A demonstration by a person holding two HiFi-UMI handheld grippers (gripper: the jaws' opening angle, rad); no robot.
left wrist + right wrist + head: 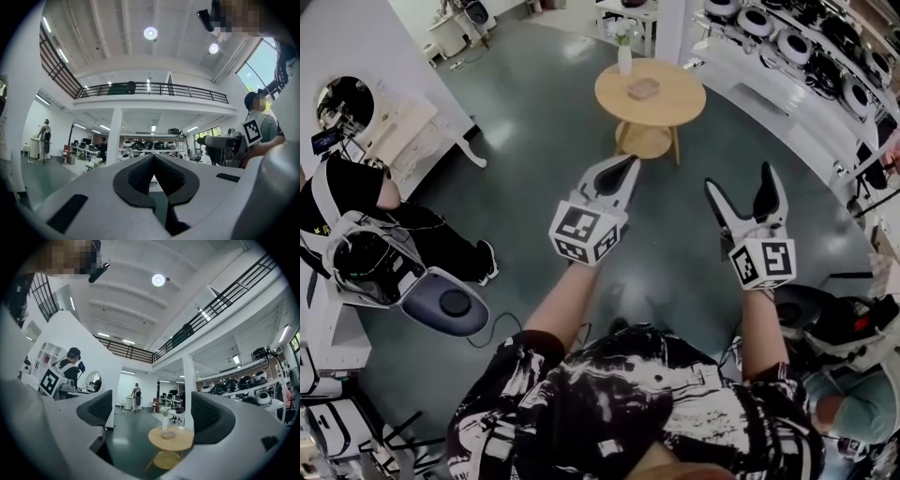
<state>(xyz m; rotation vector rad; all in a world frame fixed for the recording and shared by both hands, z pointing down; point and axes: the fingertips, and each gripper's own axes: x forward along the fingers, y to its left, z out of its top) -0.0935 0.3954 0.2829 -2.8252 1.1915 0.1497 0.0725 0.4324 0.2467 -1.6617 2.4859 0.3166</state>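
Observation:
Both grippers are held up in the air over a dark green floor, holding nothing. My left gripper (626, 165) is shut, its black pads (140, 174) meeting at the tips with only a small gap lower down. To its right, my right gripper (743, 180) stands open; its two dark pads (96, 408) are wide apart. Between the right jaws I see a round wooden table (172, 439) some way ahead, with a white vase (164, 424) and a small flat dish (168, 433) on it. In the head view that table (661, 105) stands beyond both grippers.
A long white shelf with several helmets (787, 42) curves along the right. A person in black (356, 202) sits at a white desk at left, next to a headset on a stand (370, 267). Another person (862, 398) is at lower right. White furniture (455, 28) stands far back.

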